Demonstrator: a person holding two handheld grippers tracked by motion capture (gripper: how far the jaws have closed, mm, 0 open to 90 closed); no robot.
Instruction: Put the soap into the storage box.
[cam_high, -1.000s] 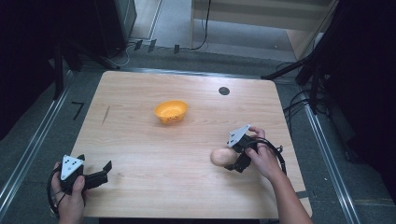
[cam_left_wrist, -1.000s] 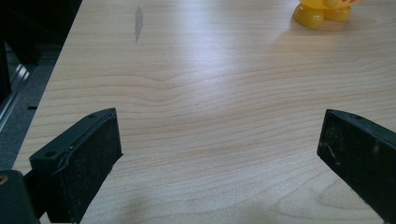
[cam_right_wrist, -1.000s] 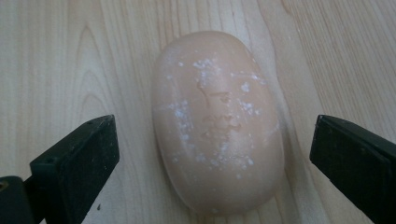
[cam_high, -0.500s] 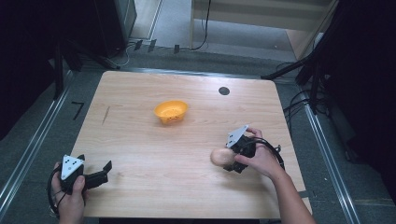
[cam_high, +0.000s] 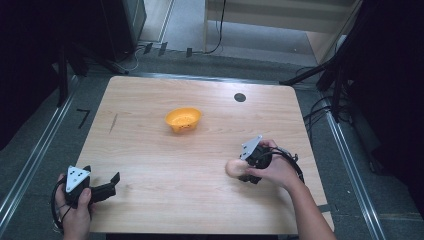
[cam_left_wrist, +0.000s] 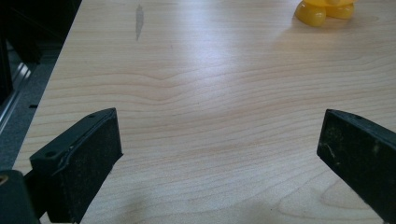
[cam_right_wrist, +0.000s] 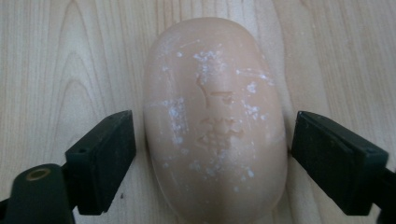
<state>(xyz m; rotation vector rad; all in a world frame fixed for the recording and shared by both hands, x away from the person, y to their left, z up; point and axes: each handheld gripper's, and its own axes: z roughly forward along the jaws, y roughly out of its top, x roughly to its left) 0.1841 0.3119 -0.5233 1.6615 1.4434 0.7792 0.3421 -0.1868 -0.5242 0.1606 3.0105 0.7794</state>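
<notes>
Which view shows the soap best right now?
The right gripper view: the soap lies large on the table between the right tongs, stamped and speckled white. The high view shows it small, beside the right hand.

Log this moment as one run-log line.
right gripper: jaws closing around soap bar, small gaps both sides | left gripper: open, idle | orange bowl: mid-table | soap on table
</notes>
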